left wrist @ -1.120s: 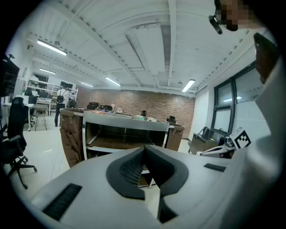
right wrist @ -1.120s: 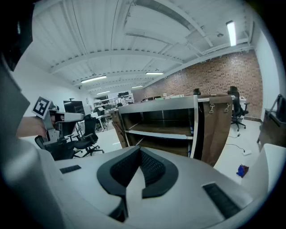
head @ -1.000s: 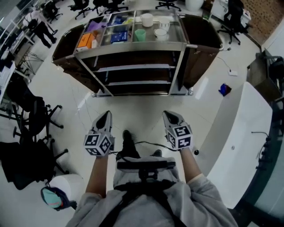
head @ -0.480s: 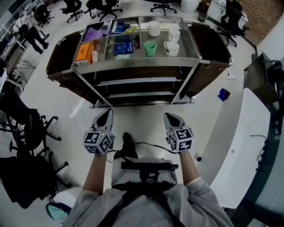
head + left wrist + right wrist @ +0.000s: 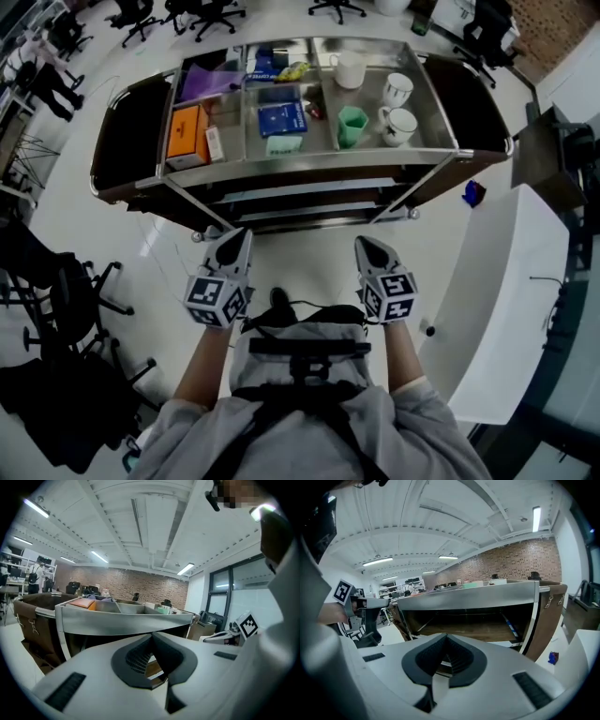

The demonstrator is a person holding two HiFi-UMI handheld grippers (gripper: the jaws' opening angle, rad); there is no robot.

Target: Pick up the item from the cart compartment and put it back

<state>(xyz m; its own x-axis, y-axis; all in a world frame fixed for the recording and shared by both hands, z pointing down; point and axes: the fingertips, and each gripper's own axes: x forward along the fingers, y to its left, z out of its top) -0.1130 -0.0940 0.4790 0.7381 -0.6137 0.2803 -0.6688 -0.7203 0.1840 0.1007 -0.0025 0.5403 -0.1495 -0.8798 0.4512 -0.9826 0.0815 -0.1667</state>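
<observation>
Left gripper (image 5: 237, 240) and right gripper (image 5: 364, 246) hang short of the front edge of the cart (image 5: 309, 169), jaws closed on nothing, likely just an approach carry. Candidate items in the top compartments, untouched: orange box (image 5: 186, 136), blue box (image 5: 281, 118), green cup (image 5: 352, 127).

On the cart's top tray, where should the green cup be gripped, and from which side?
Probably by the rim of the green cup, pinched from above: one jaw inside the mouth, one outside on its near wall. It stands upright with its mouth open, and no handle shows. A white mug stands close on its right, and the cart's front rim hinders a level approach.
</observation>
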